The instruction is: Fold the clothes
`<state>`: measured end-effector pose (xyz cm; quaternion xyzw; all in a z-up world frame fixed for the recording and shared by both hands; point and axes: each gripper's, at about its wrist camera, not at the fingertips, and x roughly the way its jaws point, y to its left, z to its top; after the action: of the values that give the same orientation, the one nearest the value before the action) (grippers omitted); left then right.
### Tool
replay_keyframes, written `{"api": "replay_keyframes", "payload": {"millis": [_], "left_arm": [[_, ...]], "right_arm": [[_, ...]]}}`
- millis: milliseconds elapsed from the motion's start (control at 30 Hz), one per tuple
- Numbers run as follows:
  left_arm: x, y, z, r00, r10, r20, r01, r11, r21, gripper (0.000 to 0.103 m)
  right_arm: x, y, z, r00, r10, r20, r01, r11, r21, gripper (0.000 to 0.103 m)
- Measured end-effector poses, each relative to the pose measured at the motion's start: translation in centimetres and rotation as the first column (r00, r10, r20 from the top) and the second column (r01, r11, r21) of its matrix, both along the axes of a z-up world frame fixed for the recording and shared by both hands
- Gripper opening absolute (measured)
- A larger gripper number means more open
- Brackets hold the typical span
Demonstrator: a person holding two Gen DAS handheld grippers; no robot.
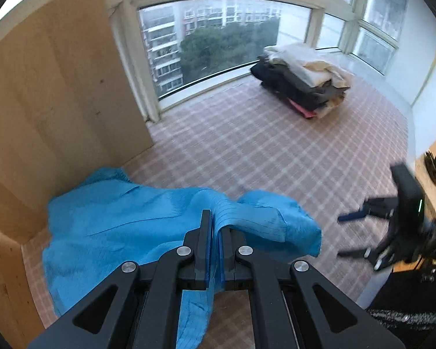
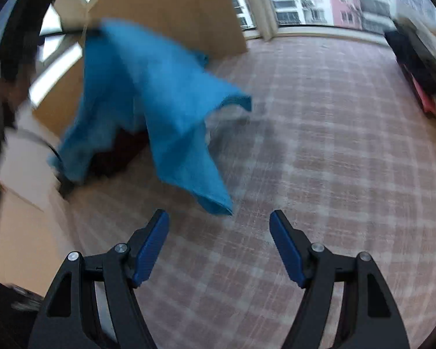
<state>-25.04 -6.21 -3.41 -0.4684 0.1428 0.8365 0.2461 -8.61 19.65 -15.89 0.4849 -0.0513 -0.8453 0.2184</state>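
Left gripper pinching fold of blue garment, jaws pressed together on cloth. Garment lifted at grip, rest draped down toward checked table beside wooden panel. Right gripper with jaws spread, nothing between, just beside hanging corner, possibly clear of it; view blurred. Stack of folded clothes at far edge near window.

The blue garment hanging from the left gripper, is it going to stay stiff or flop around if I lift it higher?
Probably floppy: the blue garment drapes in soft folds from where the left gripper pinches it. It looks thin and light, since one corner hangs free above the checked cover. It may swing, so the open right gripper might need to catch that loose corner.
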Motion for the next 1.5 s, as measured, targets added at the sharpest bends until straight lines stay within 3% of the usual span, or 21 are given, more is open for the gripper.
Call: {"api": "replay_keyframes", "payload": {"millis": [67,233,300,333,367,467,633,700,733,833,900,967,1067,1200,1300,1500], "left_arm": [[-0.2,-0.1,0.1,1.0,0.008,0.001,-0.008,1.0,0.006,0.003],[-0.1,0.5,0.1,1.0,-0.002,-0.002,0.002,1.0,-0.008,0.003],[-0.1,0.5,-0.2,1.0,-0.001,0.001,0.001,1.0,-0.019,0.003],[-0.2,0.5,-0.3,1.0,0.001,0.002,-0.001,1.0,-0.022,0.003],[-0.2,0.4,-0.4,1.0,0.004,0.005,-0.004,1.0,-0.023,0.003],[-0.5,0.0,-0.7,1.0,0.019,0.011,-0.018,1.0,-0.02,0.003],[-0.7,-0.1,-0.9,1.0,0.027,0.015,-0.027,0.999,-0.018,0.003],[-0.6,-0.1,-1.1,1.0,0.024,0.02,-0.024,1.0,-0.016,0.003],[-0.4,-0.1,-1.2,1.0,0.022,0.022,-0.022,1.0,-0.016,0.004],[1.0,-0.9,-0.9,1.0,0.026,0.011,-0.026,0.999,-0.02,0.018],[3.2,-2.8,0.0,0.998,0.045,-0.046,-0.046,0.999,-0.026,0.043],[5.2,-5.0,0.6,0.993,0.083,-0.088,-0.086,0.996,-0.031,0.046],[8.9,-9.3,0.6,0.972,0.2,-0.123,-0.204,0.979,-0.023,0.048],[14.1,-12.2,-0.3,0.942,0.302,-0.149,-0.298,0.953,0.048,0.055],[16.1,-11.7,-1.7,0.929,0.33,-0.171,-0.324,0.944,0.06,0.055],[16.7,-8.7,-3.4,0.923,0.317,-0.22,-0.311,0.948,0.059,0.056]], "right_arm": [[-0.8,-1.0,-1.0,1.0,0.003,-0.021,-0.003,1.0,0.023,0.071],[-2.9,-1.1,-2.0,0.999,-0.028,-0.037,0.025,0.996,-0.083,0.07],[-3.9,0.1,-2.4,0.998,-0.06,-0.003,0.058,0.985,-0.163,0.063],[-4.2,0.7,-2.5,0.997,-0.072,0.016,0.074,0.976,-0.207,0.053],[-4.6,1.4,-2.7,0.996,-0.085,0.038,0.091,0.964,-0.25,0.049],[-4.7,2.5,-2.9,0.993,-0.102,0.067,0.119,0.935,-0.335,0.047],[-5.5,1.2,-3.5,0.993,-0.104,0.055,0.113,0.972,-0.207,0.046],[-6.0,0.1,-4.2,0.995,-0.079,0.057,0.088,0.978,-0.191,0.002],[-6.5,0.0,-3.8,0.996,-0.073,0.054,0.082,0.981,-0.176,0.002],[-8.5,1.4,0.3,0.993,-0.112,-0.022,0.108,0.984,-0.139,0.002],[-9.5,3.1,4.9,0.983,-0.142,-0.121,0.125,0.983,-0.137,0.002],[-10.5,5.6,11.7,0.952,-0.191,-0.241,0.15,0.973,-0.177,0.001],[-11.4,7.7,21.1,0.908,-0.225,-0.353,0.139,0.957,-0.253,0.001],[-10.6,4.8,31.5,0.843,-0.134,-0.521,0.063,0.986,-0.152,0.001],[-9.7,2.0,36.0,0.802,-0.076,-0.592,0.038,0.996,-0.077,0.001],[-7.9,-2.1,43.6,0.778,0.023,-0.628,0.026,0.997,0.068,0.001]]}}
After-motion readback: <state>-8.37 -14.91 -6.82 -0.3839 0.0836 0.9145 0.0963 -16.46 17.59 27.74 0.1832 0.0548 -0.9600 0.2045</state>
